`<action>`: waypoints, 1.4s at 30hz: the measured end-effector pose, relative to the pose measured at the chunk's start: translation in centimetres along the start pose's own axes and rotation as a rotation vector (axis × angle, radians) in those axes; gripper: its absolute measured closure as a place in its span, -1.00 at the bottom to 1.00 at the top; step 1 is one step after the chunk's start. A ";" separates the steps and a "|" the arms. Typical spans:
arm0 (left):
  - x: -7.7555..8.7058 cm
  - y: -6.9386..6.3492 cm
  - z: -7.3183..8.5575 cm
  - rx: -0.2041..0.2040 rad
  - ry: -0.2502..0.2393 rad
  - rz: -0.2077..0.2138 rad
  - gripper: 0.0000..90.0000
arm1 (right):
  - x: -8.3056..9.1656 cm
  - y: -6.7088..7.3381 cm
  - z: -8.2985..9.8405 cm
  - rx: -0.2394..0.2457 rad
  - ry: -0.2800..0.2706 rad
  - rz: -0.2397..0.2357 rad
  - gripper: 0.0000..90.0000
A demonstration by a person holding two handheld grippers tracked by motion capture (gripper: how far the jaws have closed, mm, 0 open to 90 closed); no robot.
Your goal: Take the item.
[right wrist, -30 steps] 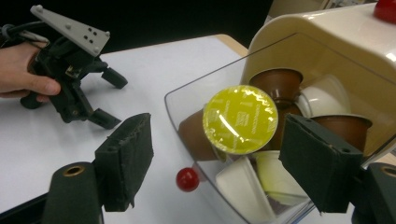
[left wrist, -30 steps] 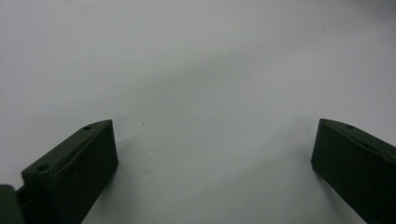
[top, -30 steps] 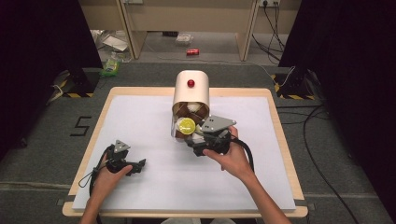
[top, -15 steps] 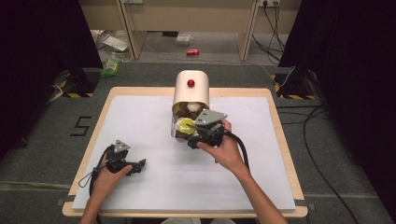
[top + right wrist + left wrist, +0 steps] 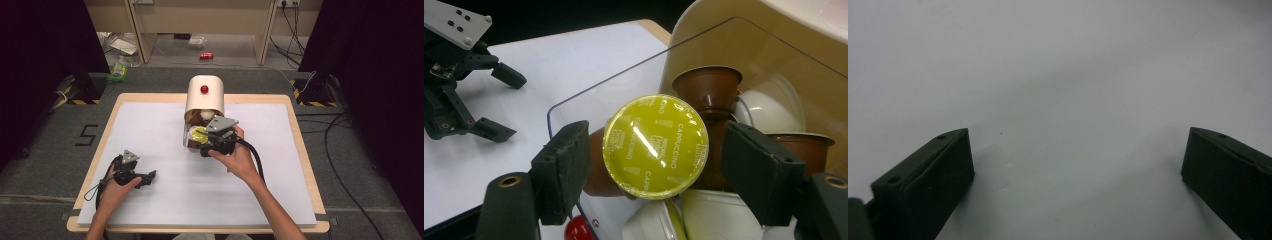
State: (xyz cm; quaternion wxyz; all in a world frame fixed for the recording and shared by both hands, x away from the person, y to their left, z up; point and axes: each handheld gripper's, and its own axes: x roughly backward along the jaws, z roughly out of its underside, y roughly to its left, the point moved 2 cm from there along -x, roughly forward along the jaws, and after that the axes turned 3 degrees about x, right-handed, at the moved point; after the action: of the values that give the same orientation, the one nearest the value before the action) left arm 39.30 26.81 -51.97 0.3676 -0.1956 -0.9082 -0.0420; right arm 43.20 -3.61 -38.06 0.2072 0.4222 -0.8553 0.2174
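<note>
- Right gripper [image 5: 656, 150] has its jaws half-narrowed. They have just been closing, with the yellow-lidded capsule [image 5: 655, 146] between them.
- Grip not made yet, by my read. The pad at the view's left sits at or against the capsule's brown body. The pad at the view's right shows a sliver of gap to the lid's edge.
- Change vs a second ago: in the high view the right gripper [image 5: 205, 145] has slid in toward the mouth of the cream dispenser [image 5: 205, 95] and now brackets the capsule.
- The capsule [image 5: 198, 134] has not moved. It lies on its side at the dispenser's open front, foil lid facing the gripper camera, under the lifted clear flap [image 5: 589, 100].
- More capsules are piled behind it, a brown one [image 5: 706, 85] just behind and white ones below.
- Left gripper [image 5: 147, 176] is unchanged, parked low on the white table sheet [image 5: 150, 130], well apart from the dispenser.
- Its own view shows the left gripper [image 5: 1078, 165] with jaws spread wide and nothing between them.
- Meaning: approach is done and the pinch is about to seat. Likely next is closing the rest of the way, then pulling the capsule out.
- Risk: the round lid could twist out if the pads catch only the rim.
</note>
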 end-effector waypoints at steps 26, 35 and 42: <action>0.0 0.0 0.0 0.000 0.000 0.000 -1.00 | -1.5 -0.7 -0.3 -0.058 -0.005 -0.013 -0.13; 0.0 0.0 0.0 0.000 0.000 0.000 -1.00 | -1.2 -1.0 -0.6 -0.061 -0.011 -0.022 -0.12; 0.0 0.0 0.0 0.000 0.000 0.000 -1.00 | -0.6 -1.0 -1.1 -0.060 -0.022 -0.025 -0.11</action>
State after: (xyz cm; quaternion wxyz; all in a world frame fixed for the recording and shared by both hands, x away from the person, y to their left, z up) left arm 39.30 26.82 -51.97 0.3676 -0.1956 -0.9082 -0.0420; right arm 44.57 -3.19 -37.34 0.2132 0.4290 -0.8582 0.1846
